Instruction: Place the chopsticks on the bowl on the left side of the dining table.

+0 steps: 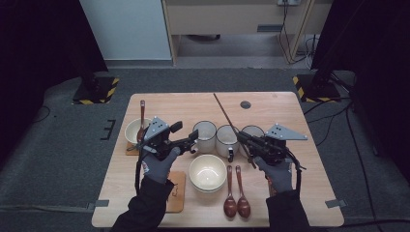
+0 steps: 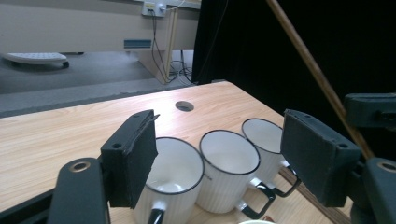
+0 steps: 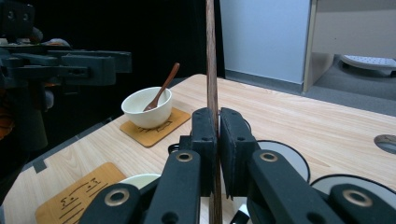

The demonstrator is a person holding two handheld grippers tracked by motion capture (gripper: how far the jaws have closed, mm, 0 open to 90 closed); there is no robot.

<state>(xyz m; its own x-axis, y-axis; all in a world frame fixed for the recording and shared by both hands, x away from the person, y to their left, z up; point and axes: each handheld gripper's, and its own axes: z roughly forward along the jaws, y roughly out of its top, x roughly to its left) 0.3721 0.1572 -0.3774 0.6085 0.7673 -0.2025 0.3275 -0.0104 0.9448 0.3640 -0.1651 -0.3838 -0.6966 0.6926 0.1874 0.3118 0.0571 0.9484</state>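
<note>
While my right gripper (image 3: 215,154) had its two jaws pressed flat against a long wooden stick (image 3: 211,56), I judged the thing light and stiff, a thin rod that would not bend under its own weight but could pivot easily in a grip that narrow. It rose past the pads and slanted away over the far half of the table (image 1: 159,104), its tip well beyond the row of three white mugs. Held near its lower end, as I had it, the long free part would act as a lever (any knock on a mug rim would twist it between the pads), so a hold nearer the middle seemed the safer choice to me.

My left gripper (image 2: 219,154) stood wide open and held nothing, its pads spread to either side of the nearest mug (image 2: 170,179), with the middle mug (image 2: 228,163) and the far mug (image 2: 264,140) lined up just beside it. Those mugs looked like enamel: hard, smooth, probably slippery on a flat pad, and best taken across the wall or by the dark handle, I thought.

Farther off, a small bowl (image 3: 146,106) sat on a coaster (image 3: 154,128) with a wooden spoon (image 3: 163,86) leaning in it. A larger bowl (image 1: 207,172) stood near me, two more spoons (image 1: 236,193) lying just beside it.
</note>
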